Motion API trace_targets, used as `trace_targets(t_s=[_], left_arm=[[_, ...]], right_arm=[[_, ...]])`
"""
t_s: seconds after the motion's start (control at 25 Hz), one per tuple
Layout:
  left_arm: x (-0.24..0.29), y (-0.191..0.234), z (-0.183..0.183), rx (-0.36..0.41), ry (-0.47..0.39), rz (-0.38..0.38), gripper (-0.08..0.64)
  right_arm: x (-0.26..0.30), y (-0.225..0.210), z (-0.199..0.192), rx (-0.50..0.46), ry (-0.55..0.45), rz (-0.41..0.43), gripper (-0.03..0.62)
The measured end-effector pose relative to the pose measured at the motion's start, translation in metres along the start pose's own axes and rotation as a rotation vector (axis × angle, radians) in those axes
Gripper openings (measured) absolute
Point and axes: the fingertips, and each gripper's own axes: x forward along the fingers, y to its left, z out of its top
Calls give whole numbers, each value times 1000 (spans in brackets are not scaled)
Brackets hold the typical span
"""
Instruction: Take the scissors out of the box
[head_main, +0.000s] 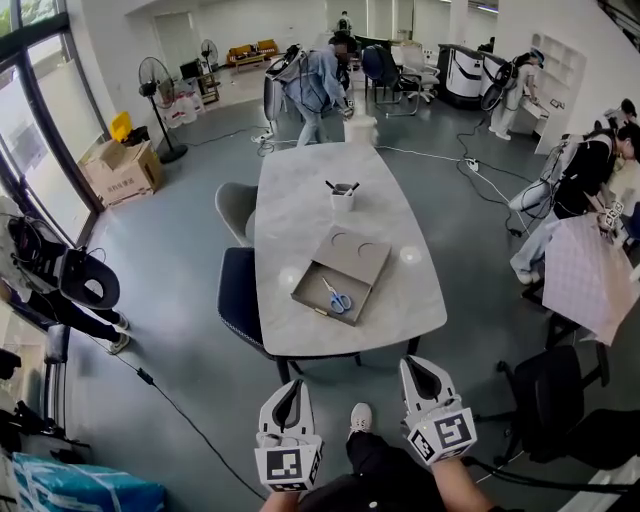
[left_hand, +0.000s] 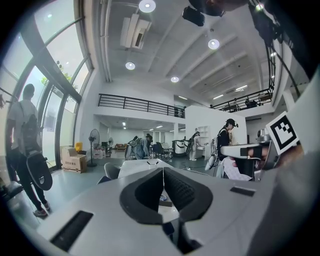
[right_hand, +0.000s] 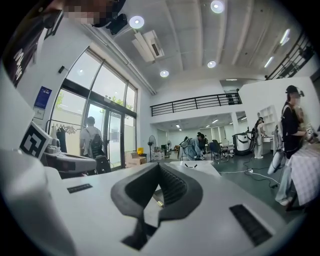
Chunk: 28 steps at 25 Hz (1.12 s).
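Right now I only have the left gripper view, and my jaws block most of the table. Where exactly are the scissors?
Observer: The scissors lie flat inside the open grey box, near its right wall.
Operator: Which way do the handles face?
Observer: The blue handles point toward your near edge of the table, and the blades point away from you.
Operator: Is my other gripper free?
Observer: Yes. The right gripper has its jaws together with nothing between them, and it hangs short of the table, not over it.
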Motion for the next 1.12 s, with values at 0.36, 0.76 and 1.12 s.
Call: trace_targets(t_s=[0.36, 0.76, 1.12], left_arm=[[97, 15, 25, 0, 12, 57, 17], [161, 22, 38, 2, 25, 97, 17], [171, 38, 41, -6, 45, 140, 17]], right_arm=[[94, -60, 14, 5, 8, 55, -5], [152, -99, 14, 17, 23, 102, -5], [180, -101, 11, 26, 51, 130, -5]])
